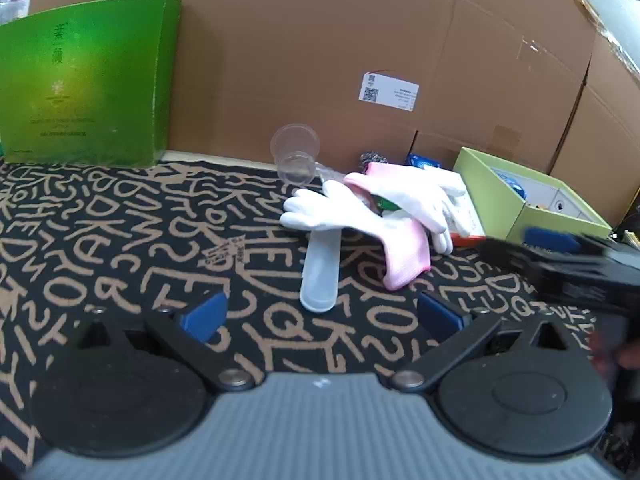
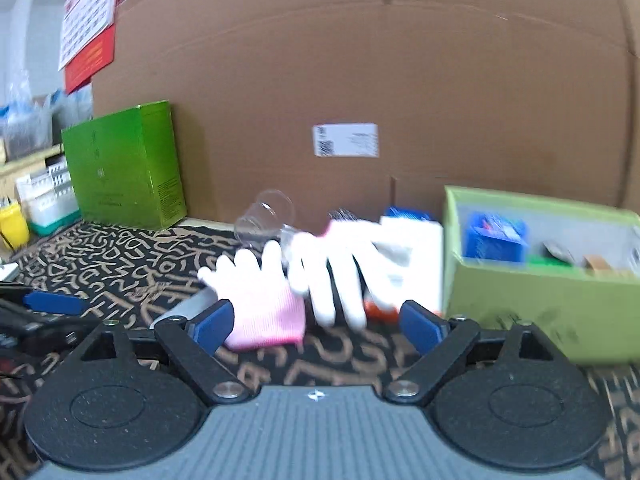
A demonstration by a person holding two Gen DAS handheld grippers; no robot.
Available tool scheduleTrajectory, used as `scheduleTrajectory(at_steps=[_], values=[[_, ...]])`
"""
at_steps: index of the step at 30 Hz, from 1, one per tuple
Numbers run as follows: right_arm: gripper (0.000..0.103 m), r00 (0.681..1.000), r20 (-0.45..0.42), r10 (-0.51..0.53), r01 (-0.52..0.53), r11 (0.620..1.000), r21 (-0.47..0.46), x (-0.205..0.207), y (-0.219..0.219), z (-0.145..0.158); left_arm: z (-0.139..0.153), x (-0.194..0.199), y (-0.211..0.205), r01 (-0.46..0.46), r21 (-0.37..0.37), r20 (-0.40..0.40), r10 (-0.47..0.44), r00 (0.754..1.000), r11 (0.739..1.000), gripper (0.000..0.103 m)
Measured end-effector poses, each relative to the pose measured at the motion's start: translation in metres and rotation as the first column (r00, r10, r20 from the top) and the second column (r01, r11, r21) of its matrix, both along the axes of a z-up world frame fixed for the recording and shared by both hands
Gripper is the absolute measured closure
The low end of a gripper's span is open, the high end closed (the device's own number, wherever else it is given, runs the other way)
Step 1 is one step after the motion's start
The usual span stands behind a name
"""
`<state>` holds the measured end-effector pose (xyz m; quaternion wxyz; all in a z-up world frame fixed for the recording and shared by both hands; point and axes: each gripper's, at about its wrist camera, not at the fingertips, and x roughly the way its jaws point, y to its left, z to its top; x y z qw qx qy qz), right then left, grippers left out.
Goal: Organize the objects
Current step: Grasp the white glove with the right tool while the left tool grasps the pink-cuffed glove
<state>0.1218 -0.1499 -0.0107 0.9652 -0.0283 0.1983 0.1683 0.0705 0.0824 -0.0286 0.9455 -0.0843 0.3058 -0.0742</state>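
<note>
Two white gloves with pink cuffs lie crossed on the patterned mat. A clear plastic tube lies under the near glove, pointing at my left gripper, which is open and empty just short of it. A clear cup lies tipped behind the gloves. My right gripper is open and empty, close in front of the gloves; it also shows in the left wrist view. A light green open box holding small items stands at the right.
A tall green box stands at the back left against a large cardboard box. A white carton with an orange edge and a blue packet lie behind the gloves. Shelves with clutter are at the far left.
</note>
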Motion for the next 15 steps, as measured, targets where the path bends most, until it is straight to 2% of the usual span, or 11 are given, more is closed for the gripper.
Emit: scheduleTrajectory(at_steps=[5,8,9,11,12,15], values=[[0.019,1.000,-0.006,-0.003,0.002,0.999,-0.043,0.040,0.017,-0.004,0.006,0.007,0.005,0.011,-0.022,0.028,-0.010,1.000,1.000,0.001],[0.025,1.000,-0.008,-0.016,0.015,0.996,-0.092,0.060,0.026,-0.012,0.004,0.014,0.005,0.024,-0.034,0.014,-0.023,1.000,0.999,0.002],[0.031,1.000,-0.019,-0.015,0.013,0.995,-0.103,0.067,0.028,-0.014,0.003,0.016,0.004,0.029,-0.033,0.007,-0.029,1.000,0.999,0.004],[0.062,0.999,-0.050,-0.009,0.004,0.994,-0.113,0.075,0.029,-0.018,0.004,0.022,0.001,0.047,-0.027,0.000,-0.047,0.999,0.999,0.006],[0.088,0.998,-0.058,-0.019,0.013,0.994,-0.106,0.075,0.027,-0.018,0.003,0.026,-0.001,0.060,-0.022,0.002,-0.060,0.998,0.998,0.007],[0.090,0.999,-0.016,-0.037,0.036,0.997,-0.071,0.058,0.016,-0.009,0.005,0.039,-0.014,0.092,-0.003,0.013,-0.092,0.996,0.996,0.009]])
